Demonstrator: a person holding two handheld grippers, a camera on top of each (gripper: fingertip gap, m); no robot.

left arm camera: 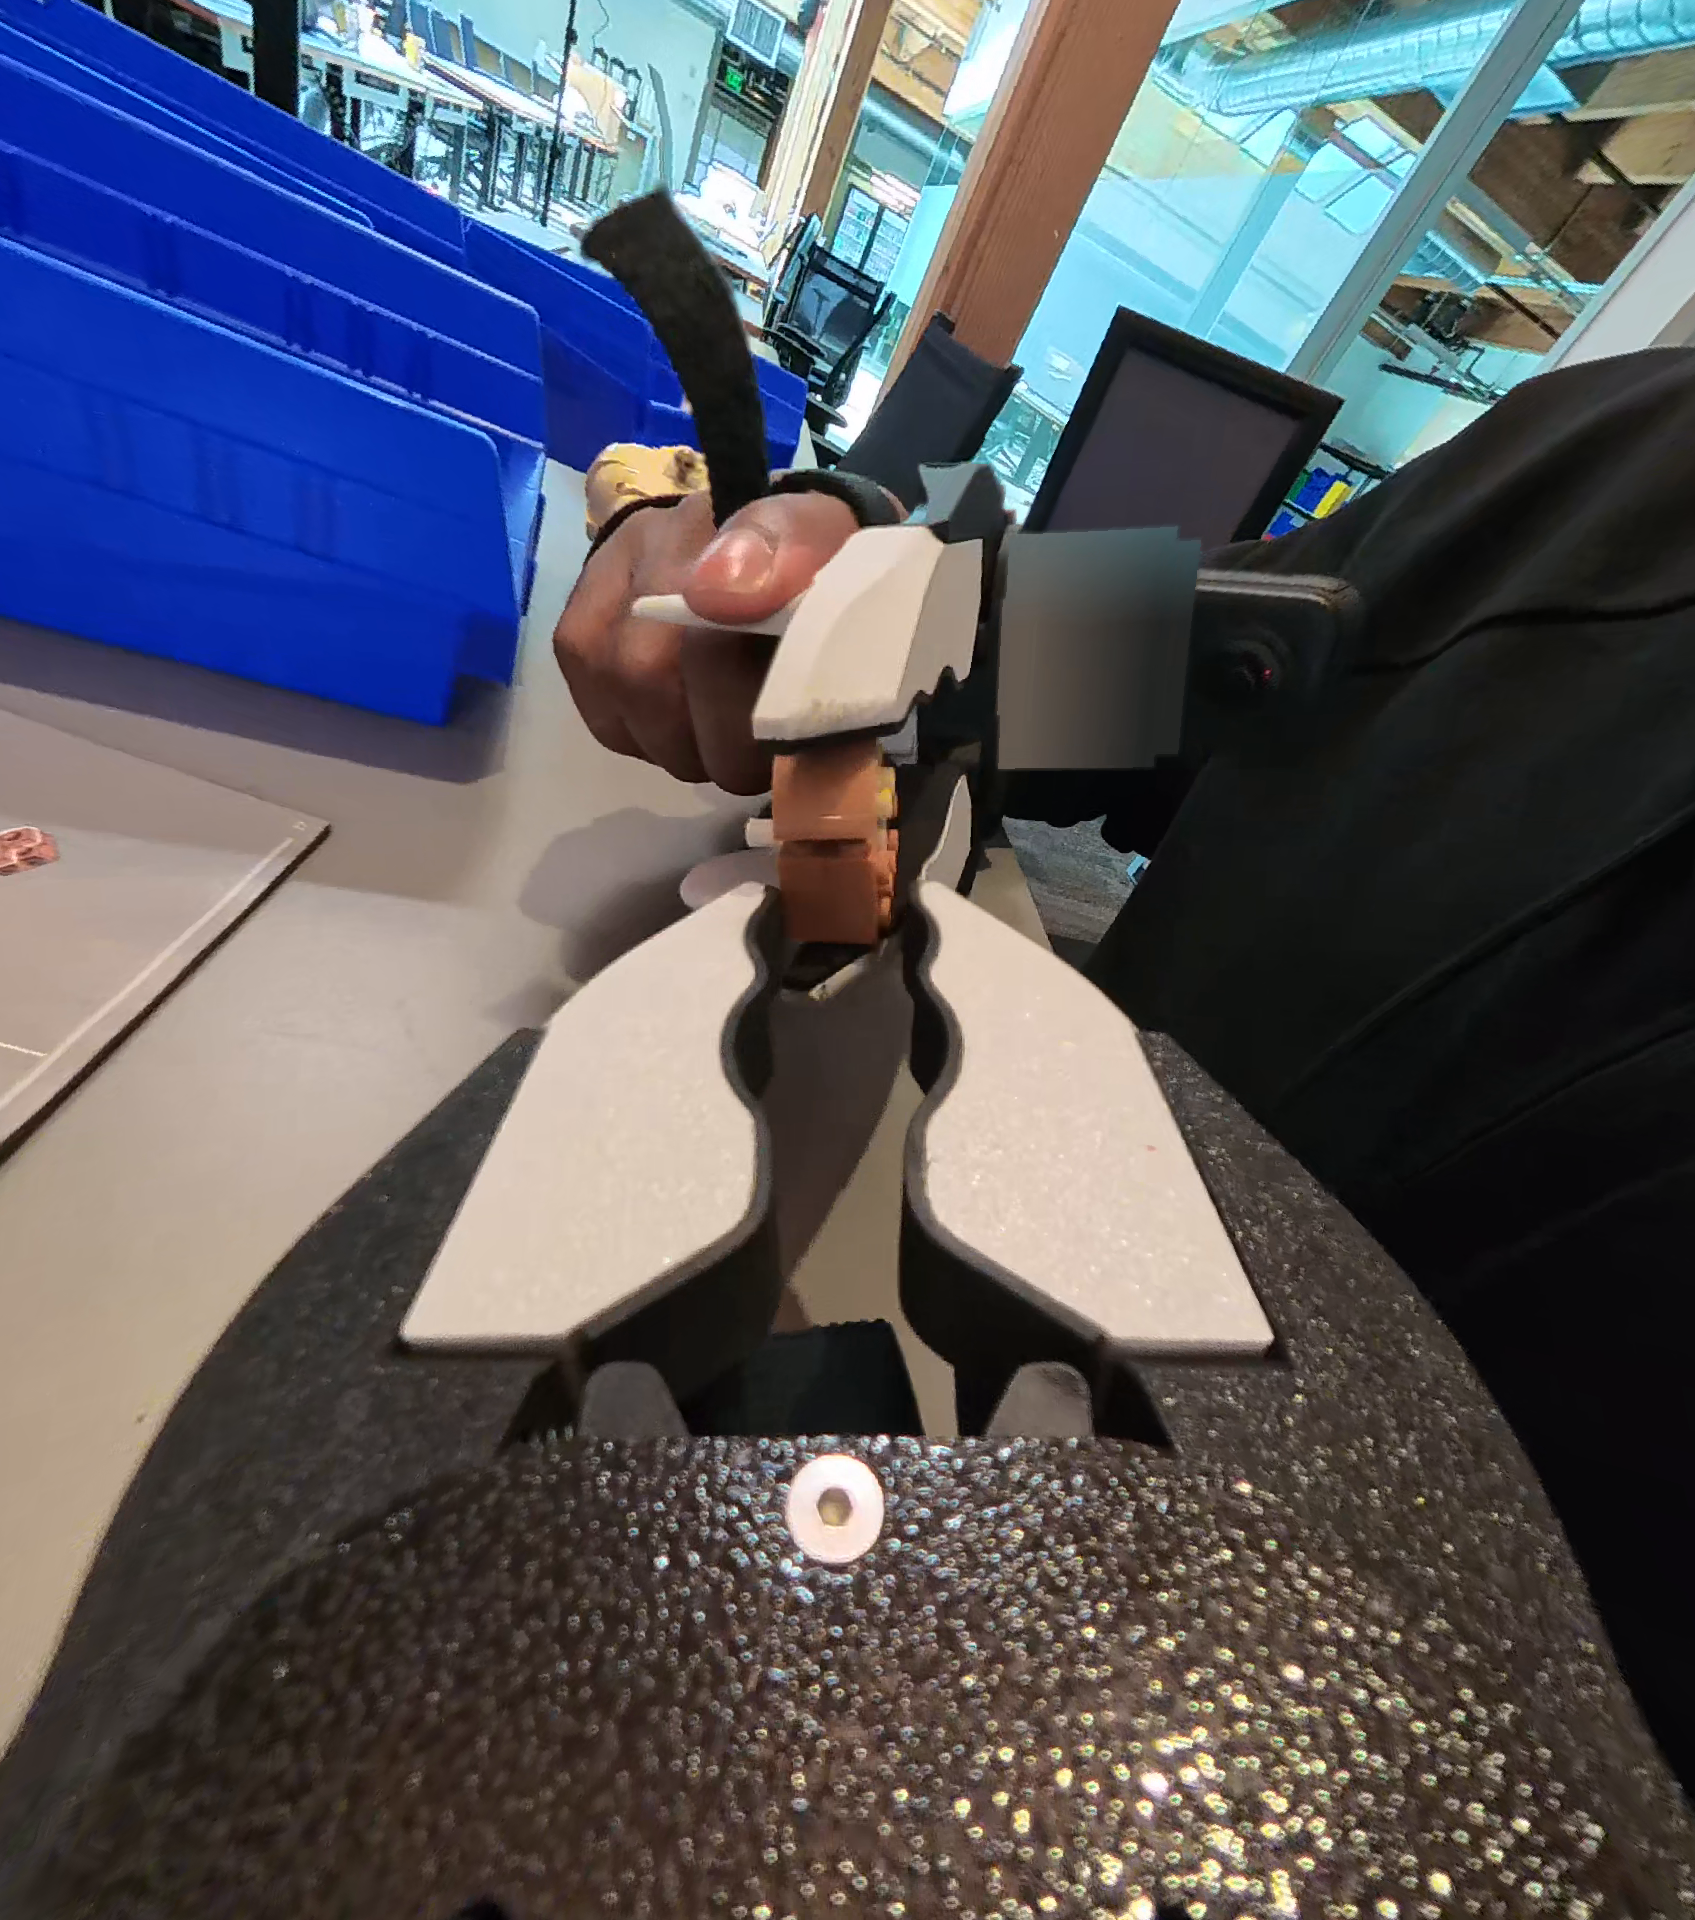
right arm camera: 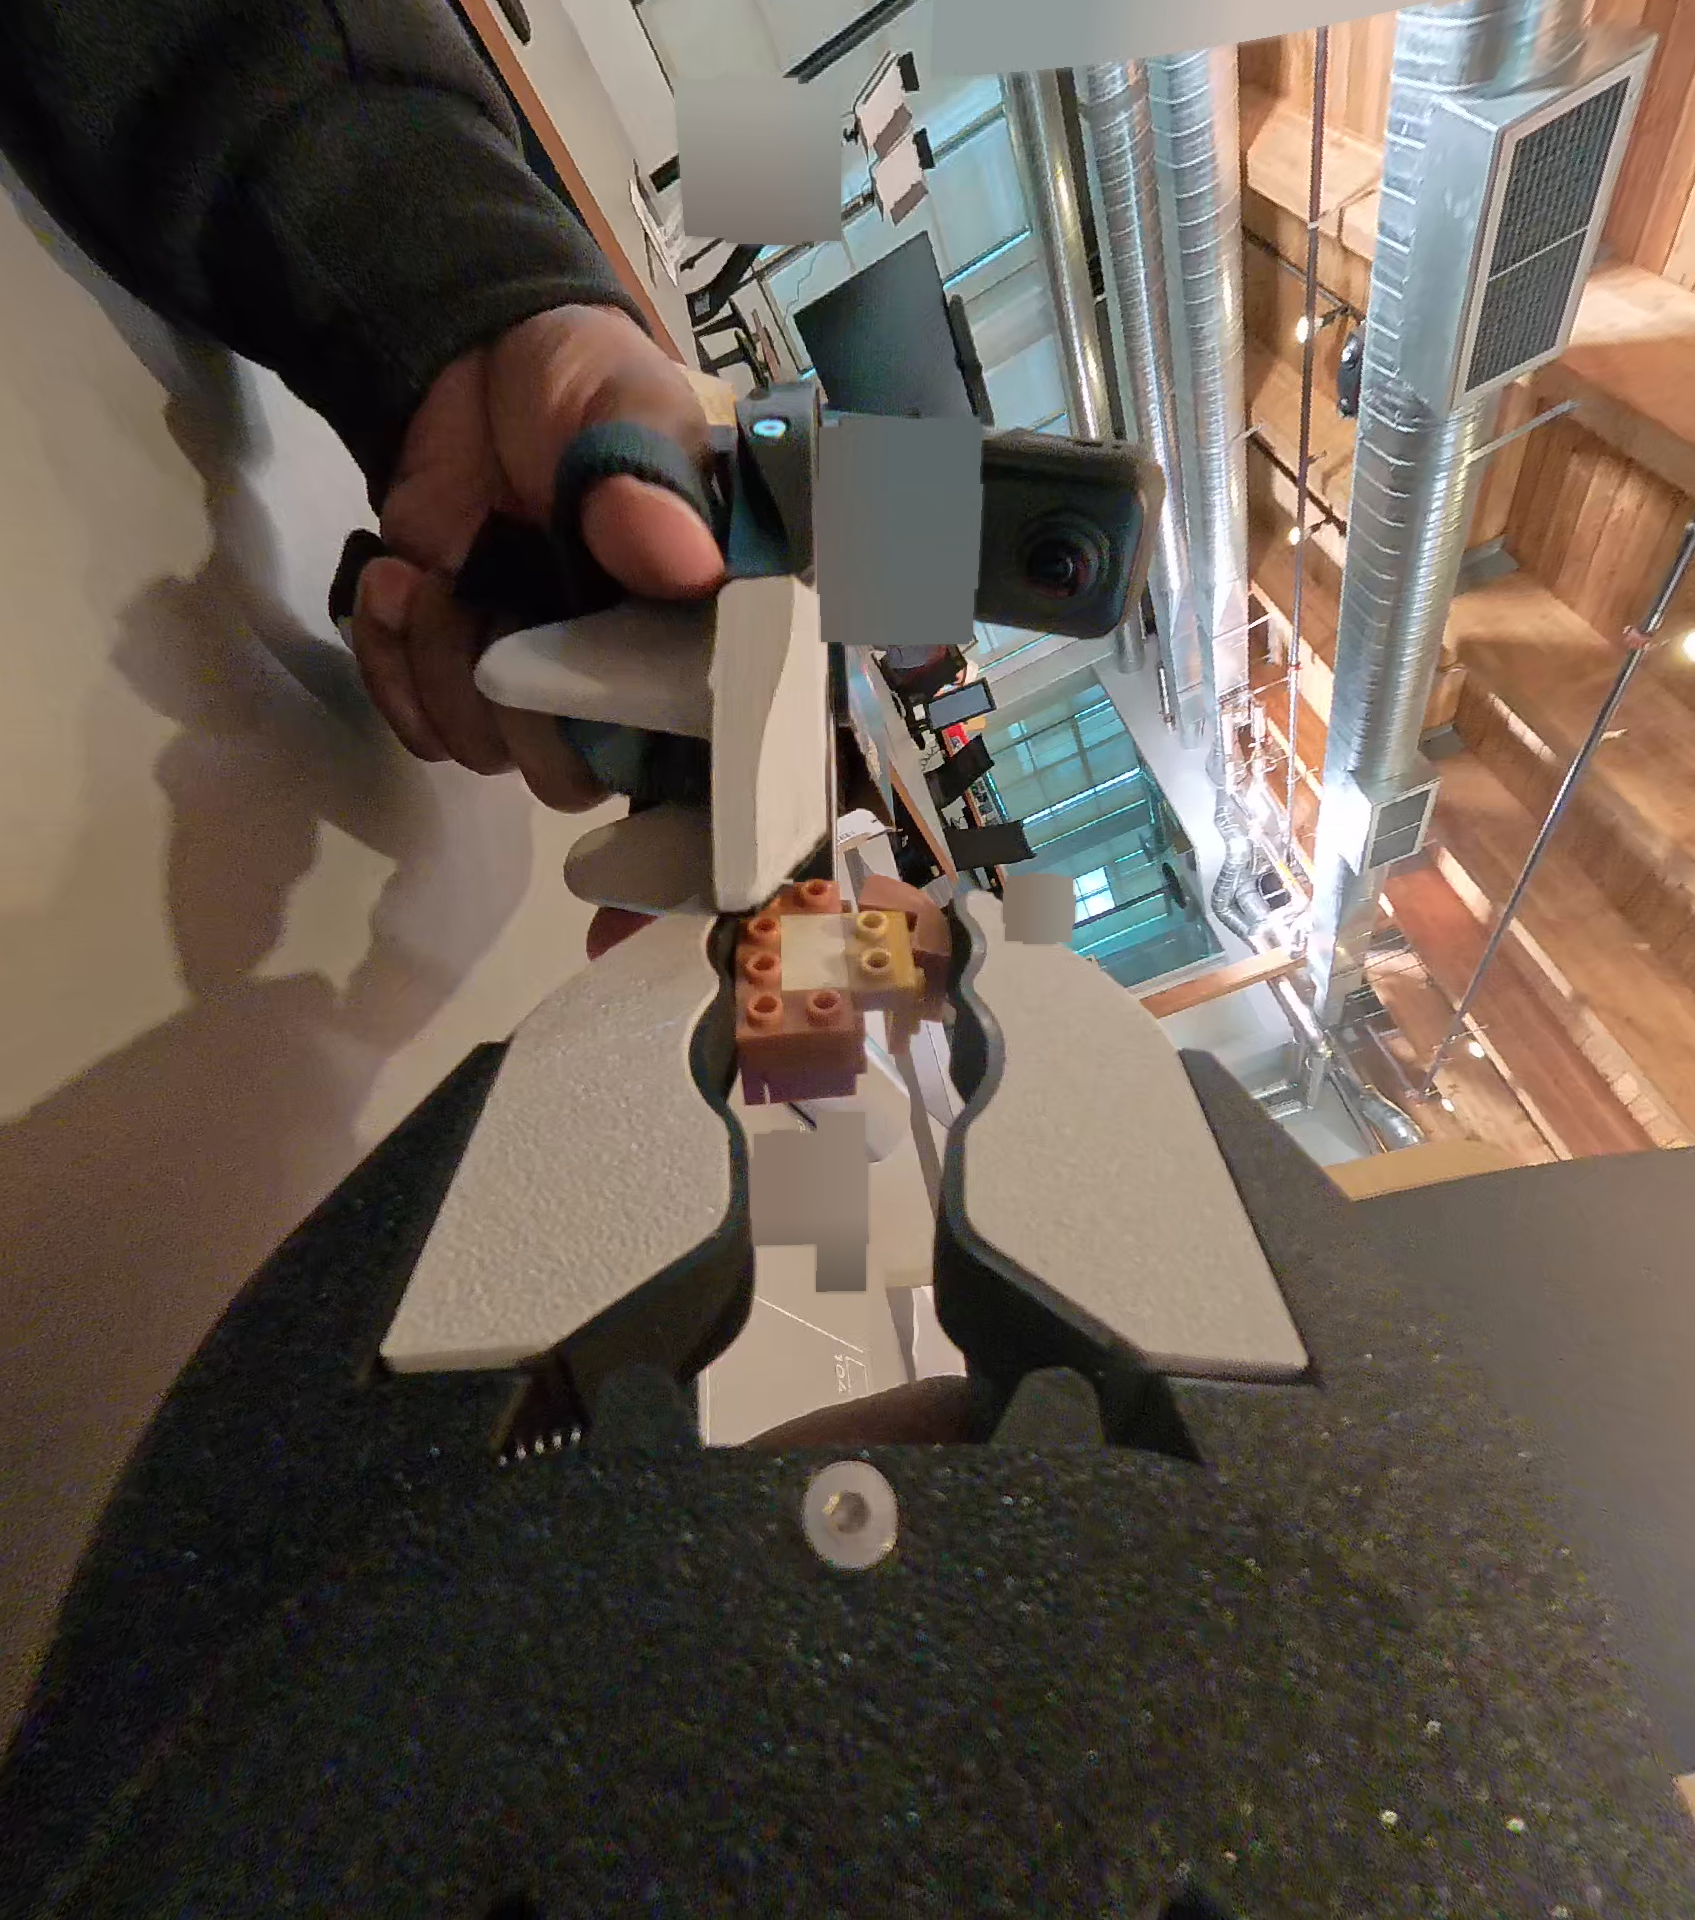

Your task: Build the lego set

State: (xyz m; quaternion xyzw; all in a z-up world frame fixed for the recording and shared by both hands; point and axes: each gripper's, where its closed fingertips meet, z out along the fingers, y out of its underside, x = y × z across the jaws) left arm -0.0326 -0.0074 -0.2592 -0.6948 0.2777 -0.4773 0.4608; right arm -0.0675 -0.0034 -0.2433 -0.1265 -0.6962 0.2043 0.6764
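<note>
The little stack of toy bricks sits right between the tips of both my grippers, held up in the air above the worktop. It is brown and orange-brown, with one small tan brick and a smooth pale tile on top. Round studs cover its upper face. The bricks are hard, shiny plastic with square corners.

In the left wrist view the stack stands on end, its long side running straight away from my left gripper. My left gripper is narrow and its two tips press the near brown end from both sides. My right gripper is a bit wider and is closed around the stack. The brown part lies against its left tip and the darker bricks reach the right tip. In the left wrist view, my right gripper comes down from above and its pale tip sits on the far end of the stack. So both grippers meet nose to nose, with the bricks as the only thing between them.

My gripper fingers are pale grey and grainy, with wavy black inner edges. The bodies are black and bumpy.

Off to the left of my left gripper are blue plastic bins and a flat grey board with a small reddish brick piece on it.
</note>
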